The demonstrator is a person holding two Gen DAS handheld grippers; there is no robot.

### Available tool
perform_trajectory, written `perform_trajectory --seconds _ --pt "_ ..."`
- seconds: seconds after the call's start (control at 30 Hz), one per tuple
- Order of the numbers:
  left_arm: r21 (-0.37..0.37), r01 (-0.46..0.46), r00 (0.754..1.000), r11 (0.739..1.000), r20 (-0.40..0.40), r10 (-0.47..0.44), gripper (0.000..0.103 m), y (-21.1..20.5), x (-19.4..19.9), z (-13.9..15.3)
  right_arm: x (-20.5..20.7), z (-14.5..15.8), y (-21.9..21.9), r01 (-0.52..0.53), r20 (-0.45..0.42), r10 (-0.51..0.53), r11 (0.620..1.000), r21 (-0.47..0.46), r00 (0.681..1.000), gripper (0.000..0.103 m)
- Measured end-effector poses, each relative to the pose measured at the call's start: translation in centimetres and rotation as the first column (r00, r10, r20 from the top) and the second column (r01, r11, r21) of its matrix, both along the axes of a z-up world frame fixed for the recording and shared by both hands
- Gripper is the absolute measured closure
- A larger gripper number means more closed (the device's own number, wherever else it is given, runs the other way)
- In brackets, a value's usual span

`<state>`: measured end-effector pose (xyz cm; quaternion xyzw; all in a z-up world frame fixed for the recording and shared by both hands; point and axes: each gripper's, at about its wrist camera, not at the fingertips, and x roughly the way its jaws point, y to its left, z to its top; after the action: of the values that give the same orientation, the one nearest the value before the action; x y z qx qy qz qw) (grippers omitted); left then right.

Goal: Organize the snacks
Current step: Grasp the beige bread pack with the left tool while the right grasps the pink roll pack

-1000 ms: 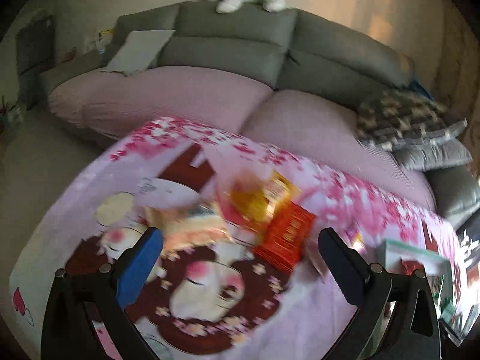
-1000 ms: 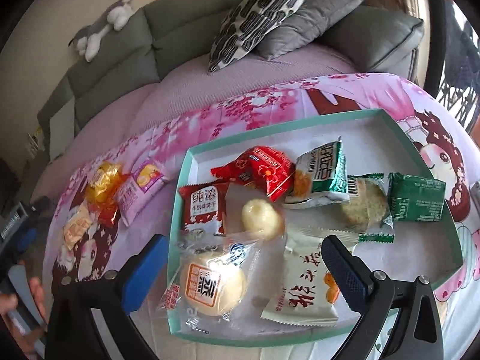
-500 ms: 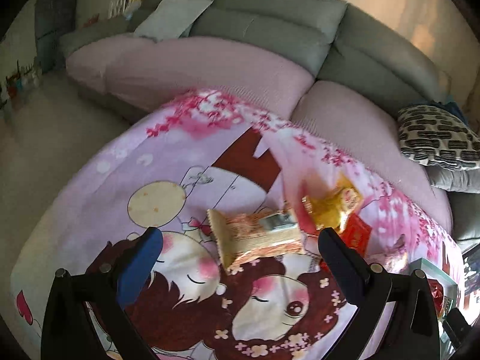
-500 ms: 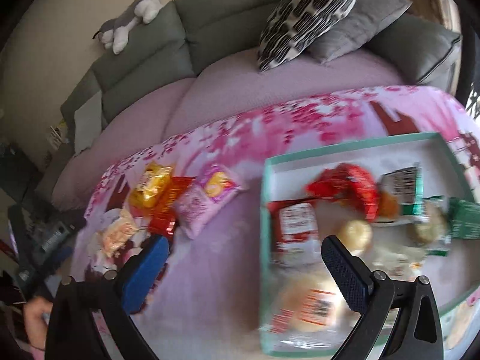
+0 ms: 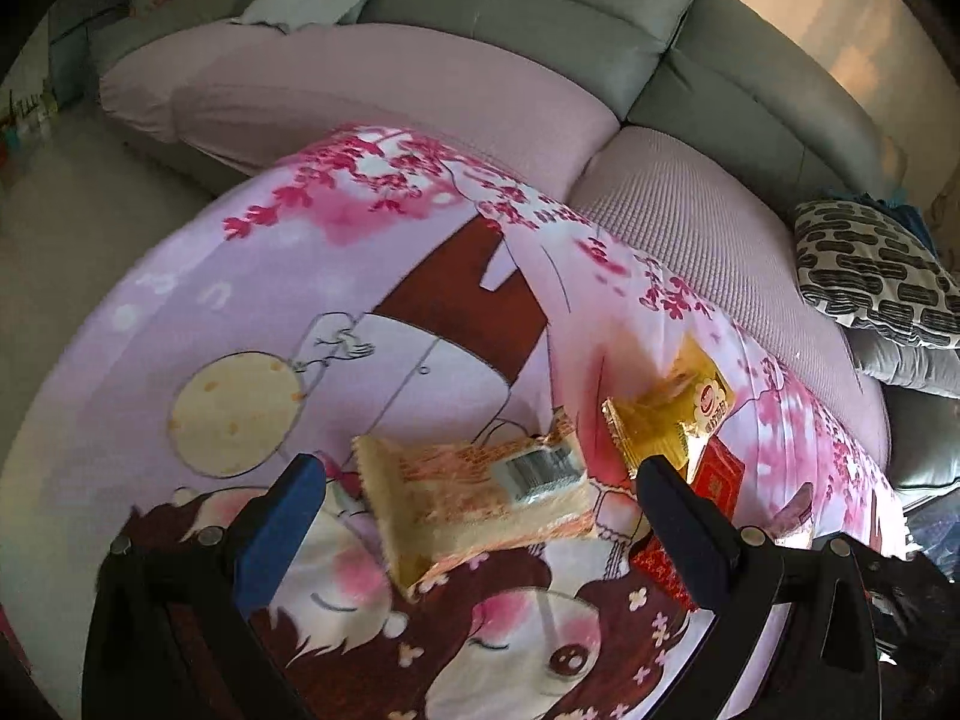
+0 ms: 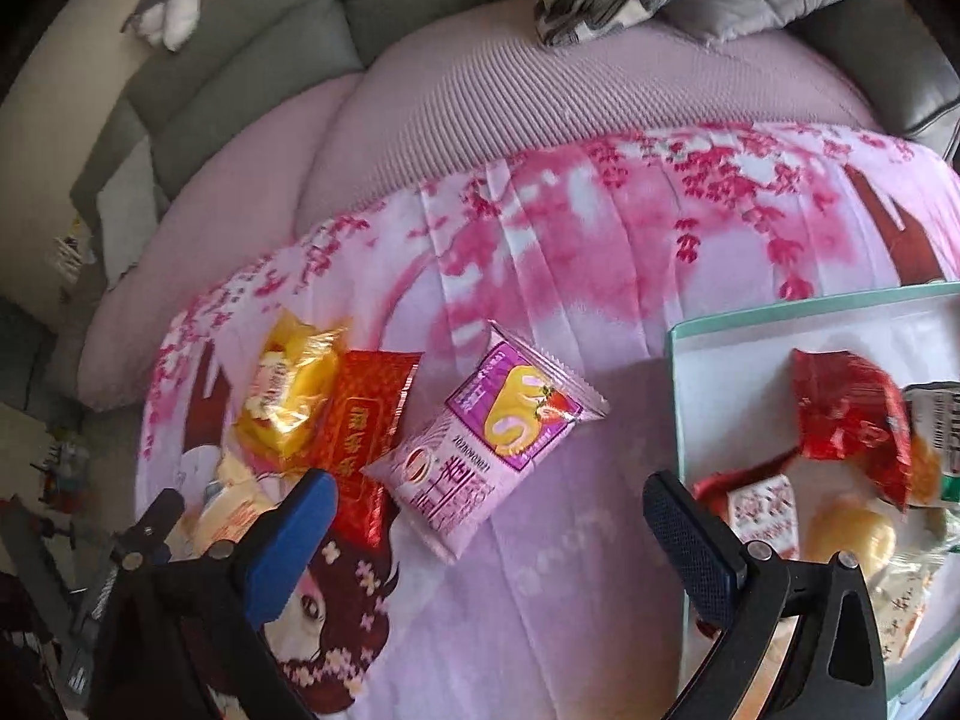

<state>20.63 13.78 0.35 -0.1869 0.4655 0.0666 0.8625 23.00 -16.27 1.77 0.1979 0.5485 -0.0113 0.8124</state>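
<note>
A cream and orange snack packet [image 5: 474,498] with a barcode lies on the pink cartoon cloth, right between the fingers of my open left gripper [image 5: 480,516], untouched by them. Beyond it sit a yellow packet [image 5: 666,414] and a red packet [image 5: 714,477]. In the right wrist view my open right gripper [image 6: 489,528] hovers just short of a pink packet [image 6: 492,438]. The yellow packet [image 6: 288,390] and red packet [image 6: 360,432] lie to its left. At the right a teal-rimmed tray [image 6: 678,396] holds several snacks.
The cloth-covered table [image 5: 240,300] stands against a grey and pink sofa [image 5: 420,78]. A patterned cushion [image 5: 870,270] rests at the sofa's right end. A plush toy [image 6: 174,6] lies on the sofa back. The left gripper's body [image 6: 120,546] shows at the lower left in the right wrist view.
My left gripper has closed in on the cream packet, which now lies between its fingers. My right gripper has swung left from over the tray to the pink packet.
</note>
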Motion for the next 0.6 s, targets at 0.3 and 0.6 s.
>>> perform_trajectory --seconds 0.3,0.6 --pt "0.009 0.023 0.996 1.0 -0.086 -0.022 0.0 -1.0 1.9 -3.0 2.3 -3.8 0.3 0.026 -0.078 -0.027 1.0 -0.013 0.997 0.0" --pt "0.001 0.012 0.993 1.0 -0.12 -0.012 0.001 -1.2 1.6 -3.5 3.1 -4.0 0.9 0.036 -0.059 -0.039 0.999 -0.038 0.998 0.003"
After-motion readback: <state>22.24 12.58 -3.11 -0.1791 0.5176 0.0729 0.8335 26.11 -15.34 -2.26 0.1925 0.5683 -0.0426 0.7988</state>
